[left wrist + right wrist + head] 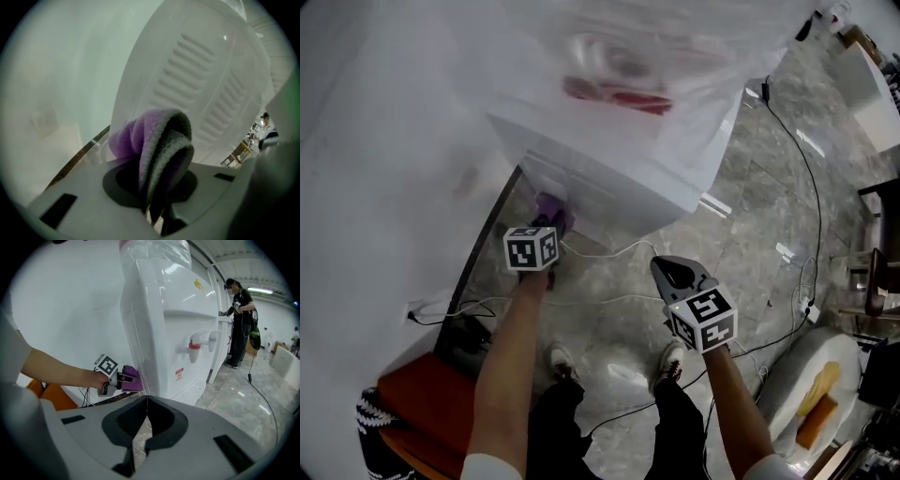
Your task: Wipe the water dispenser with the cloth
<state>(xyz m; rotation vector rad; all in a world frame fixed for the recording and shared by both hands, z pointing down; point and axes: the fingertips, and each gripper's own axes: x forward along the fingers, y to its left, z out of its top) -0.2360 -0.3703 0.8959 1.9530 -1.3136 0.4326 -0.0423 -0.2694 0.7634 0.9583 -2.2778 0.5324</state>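
The white water dispenser (619, 141) stands against the wall, its red and white taps (199, 341) facing right in the right gripper view. My left gripper (546, 223) is shut on a purple and grey cloth (154, 145), which presses against the dispenser's ribbed side panel (201, 89). In the right gripper view the cloth (132, 379) touches the panel low down. My right gripper (678, 274) hangs over the floor in front of the dispenser, jaws closed together with nothing between them (146, 420).
A white cable (609, 251) and black cables (806, 187) trail over the marble floor. An orange seat (417, 408) sits at lower left. A person in black (239, 329) stands beyond the dispenser. White furniture (811, 394) is at lower right.
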